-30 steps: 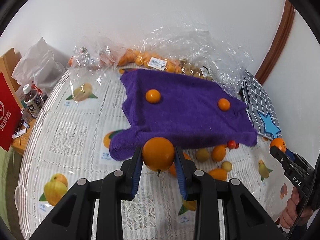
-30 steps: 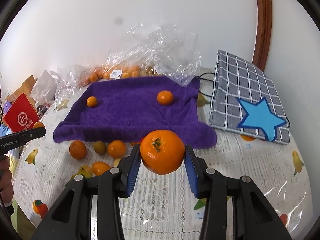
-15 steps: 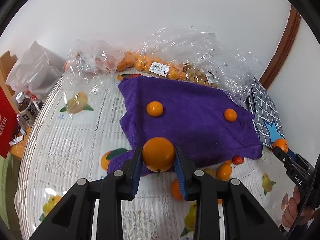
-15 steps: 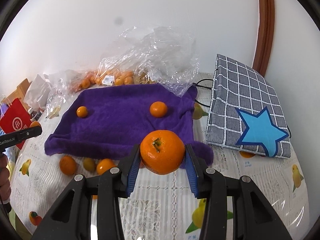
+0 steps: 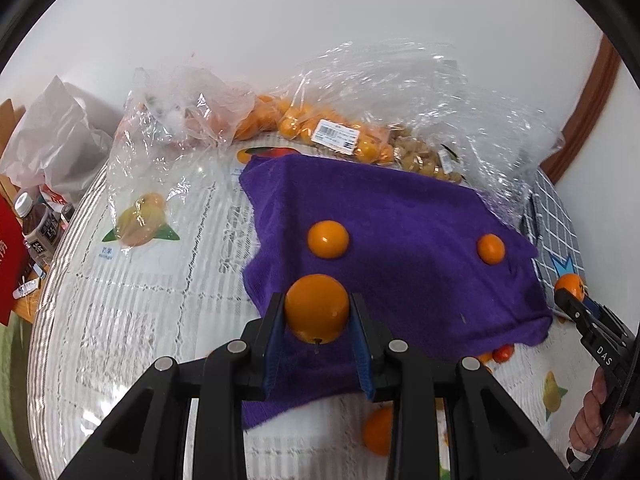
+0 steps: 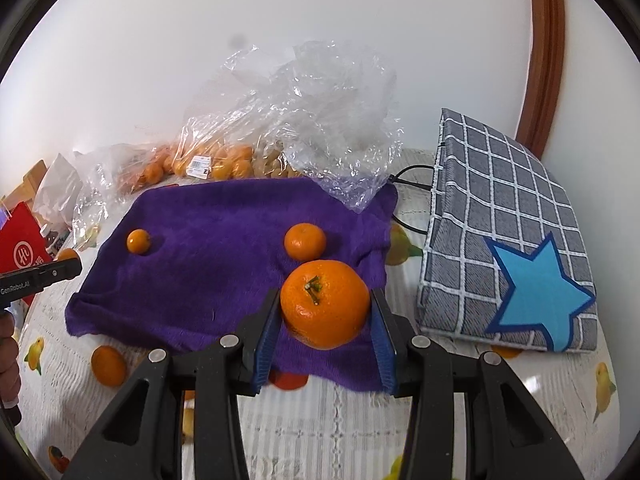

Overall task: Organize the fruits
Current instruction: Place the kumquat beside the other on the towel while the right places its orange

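Note:
A purple towel [image 5: 400,240] lies on the table and also shows in the right wrist view [image 6: 216,248]. Two small oranges rest on it, one on its left part [image 5: 328,239] and one on its right part [image 5: 491,249]. My left gripper [image 5: 317,322] is shut on a smooth orange [image 5: 316,307] over the towel's near left edge. My right gripper [image 6: 325,322] is shut on a tangerine with a green stem [image 6: 324,304] over the towel's near right edge. Loose fruit lies in front of the towel [image 6: 108,365].
Clear plastic bags of small oranges [image 5: 336,132] and crumpled plastic [image 6: 312,120] lie behind the towel. A grey checked bag with a blue star [image 6: 512,264] lies right. A bottle [image 5: 38,228] and red bag [image 6: 20,252] stand at the left edge.
Both grippers have moved forward over the towel's near edge, each still holding its fruit. The loose fruit in front of the towel has dropped below the fingers.

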A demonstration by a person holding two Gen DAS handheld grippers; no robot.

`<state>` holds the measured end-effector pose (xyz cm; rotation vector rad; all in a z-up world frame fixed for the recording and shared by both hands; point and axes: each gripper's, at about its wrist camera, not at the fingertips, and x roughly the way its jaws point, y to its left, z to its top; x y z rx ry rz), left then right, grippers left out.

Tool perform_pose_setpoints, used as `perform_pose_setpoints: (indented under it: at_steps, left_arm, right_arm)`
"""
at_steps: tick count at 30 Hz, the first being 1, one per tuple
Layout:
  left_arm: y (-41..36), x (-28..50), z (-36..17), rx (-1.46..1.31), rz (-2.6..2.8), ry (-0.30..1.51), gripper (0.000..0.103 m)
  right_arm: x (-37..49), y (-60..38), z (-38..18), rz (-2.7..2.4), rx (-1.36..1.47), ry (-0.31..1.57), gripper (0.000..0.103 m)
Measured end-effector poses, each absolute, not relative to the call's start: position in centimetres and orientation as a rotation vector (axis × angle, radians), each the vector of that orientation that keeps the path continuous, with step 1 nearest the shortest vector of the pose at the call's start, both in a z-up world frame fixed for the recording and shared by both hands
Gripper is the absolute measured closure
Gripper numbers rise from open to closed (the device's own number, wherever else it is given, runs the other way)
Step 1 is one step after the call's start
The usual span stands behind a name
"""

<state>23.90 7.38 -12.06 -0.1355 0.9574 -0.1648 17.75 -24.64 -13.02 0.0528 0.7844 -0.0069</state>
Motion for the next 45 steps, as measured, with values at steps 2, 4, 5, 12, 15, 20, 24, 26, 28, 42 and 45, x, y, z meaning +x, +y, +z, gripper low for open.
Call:
perform_pose_setpoints:
  at_steps: [2,4,5,12,15,20,24,26,28,42,45]
  left_arm:
    - [7.5,24.7,-12.4,-0.14,-0.158,0.965,0.073]
    - [7.6,25.5,-12.9,-0.148,-0.154,0.975,0.073]
    - [7.6,25.7,-13.2,-0.151,-0.153,0.98,0.073]
    - [6.3,27.3,-14.1,-0.084,-0.13,0.973,0.073]
    - [6.1,27.6,-14.1,-0.066,-0.138,0.969,0.073]
    - [5.5,28.2,-14.3,-0.052,-0.156,0.972,0.073]
    - [4.7,28.4,-14.9,-0.039,-0.17,0.987,0.073]
    - [4.5,28.3,-15.3,-0.035,-0.171,0.995,0.073]
    - [4.5,28.3,-15.6,-0.044,-0.173,1.004,0.073]
    - [3.5,28.3,-16.1,-0.023,-0.201,1.035,0.064]
    - [3.1,27.7,-15.4,-0.007,-0.211,1.024,0.054]
  right_arm:
    - [18.7,-24.7,-13.5,-0.004,0.057,0.793,0.061]
    - [19.6,-24.6,-14.0,0.002,0.061,0.802,0.061]
    - [20.0,-24.5,-14.3,0.007,0.061,0.807,0.061]
    - [22.8,-23.8,-16.5,0.039,0.067,0.844,0.061]
    - [23.9,-23.5,-17.5,0.041,0.052,0.866,0.061]
    - [24.9,-23.2,-18.5,0.042,0.032,0.879,0.06]
    - [25.3,-23.1,-19.0,0.041,0.038,0.888,0.061]
    - [25.4,-22.9,-19.1,0.042,0.033,0.889,0.061]
    - [25.5,-22.8,-19.2,0.043,0.031,0.893,0.061]
    - [25.3,-23.1,-19.2,0.042,0.029,0.897,0.044]
    - [24.6,-22.8,-18.6,0.049,0.019,0.894,0.035]
